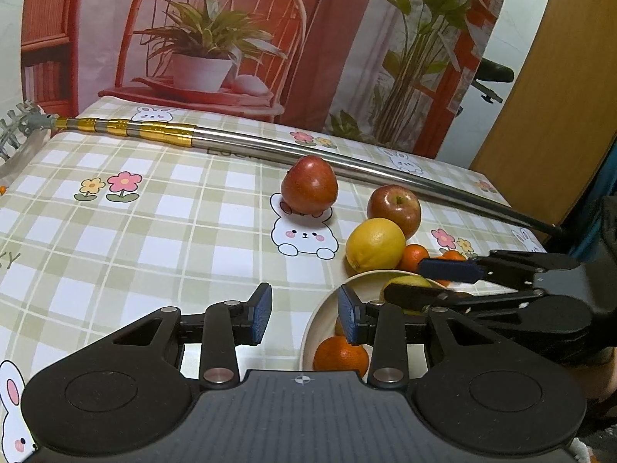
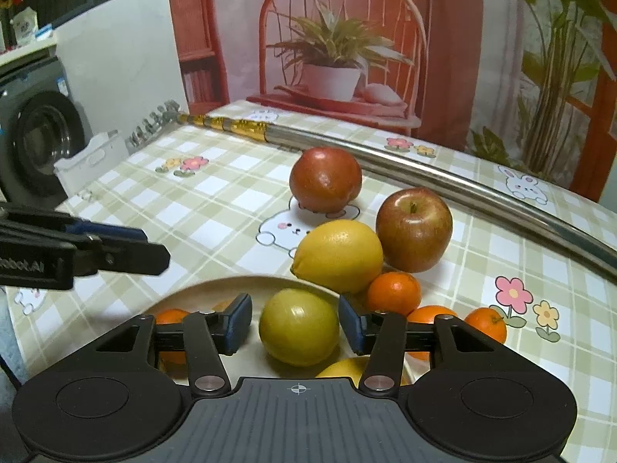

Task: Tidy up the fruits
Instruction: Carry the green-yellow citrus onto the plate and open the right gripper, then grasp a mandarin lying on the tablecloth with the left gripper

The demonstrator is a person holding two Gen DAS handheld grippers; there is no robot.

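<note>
Plate [image 2: 246,283] holds a yellow-green fruit [image 2: 299,326] and tangerines; right gripper [image 2: 295,324] straddles that fruit, fingers spread, not visibly touching; left gripper [image 1: 304,314] gapes empty at the plate's nine-o'clock rim; lemon [image 2: 339,255], two apples and more tangerines sit at the plate's one o'clock on the tablecloth [image 2: 216,208].

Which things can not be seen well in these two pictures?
- Plate: near part hidden by the right gripper body, right wrist view.
- Fruit count on the plate: a yellow fruit is half hidden there.
- Yellow-green fruit: mostly covered by gripper fingers, left wrist view.
- Metal pole: right end cut off.
</note>
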